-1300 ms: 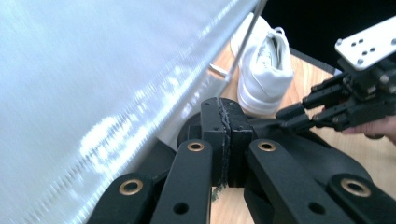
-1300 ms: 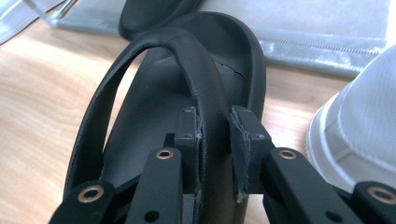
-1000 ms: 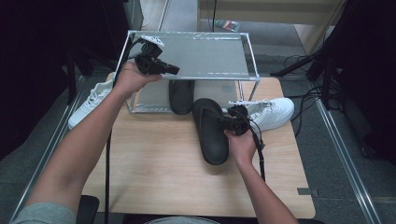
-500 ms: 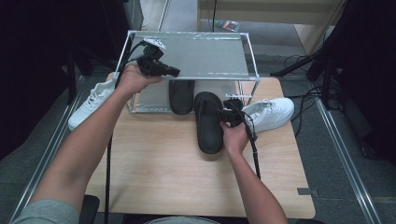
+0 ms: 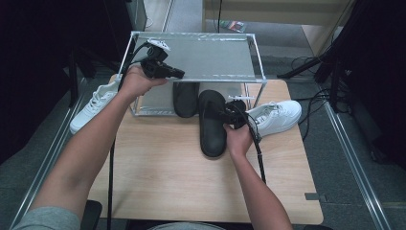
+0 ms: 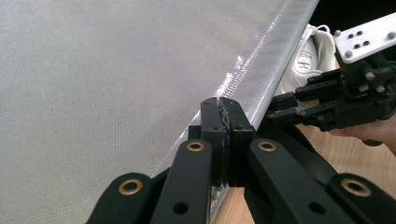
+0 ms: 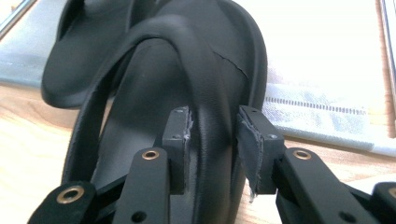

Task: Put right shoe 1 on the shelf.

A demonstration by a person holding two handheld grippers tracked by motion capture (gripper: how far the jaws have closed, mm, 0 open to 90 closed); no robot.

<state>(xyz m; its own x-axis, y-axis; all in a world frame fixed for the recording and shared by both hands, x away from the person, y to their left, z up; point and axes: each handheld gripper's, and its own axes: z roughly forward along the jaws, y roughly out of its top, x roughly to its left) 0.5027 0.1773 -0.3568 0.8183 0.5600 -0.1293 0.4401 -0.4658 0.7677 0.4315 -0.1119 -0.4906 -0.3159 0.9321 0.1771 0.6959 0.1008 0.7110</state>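
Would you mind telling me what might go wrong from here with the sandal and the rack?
1. The right gripper has just been opening around the sandal's strap; a gap shows at one pad, so the sandal may drop or twist.
2. The left gripper is pinching the rack's shelf edge; pulling could shift the rack.

Two black slides (image 5: 212,122), two white sneakers (image 5: 275,116), one metal rack (image 5: 196,57), one table (image 5: 158,177).

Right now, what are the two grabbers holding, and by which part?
The left gripper pinches the shoe rack's front edge. The right gripper's jaws have just been opening around the black slipper's strap, its left pad still touching.
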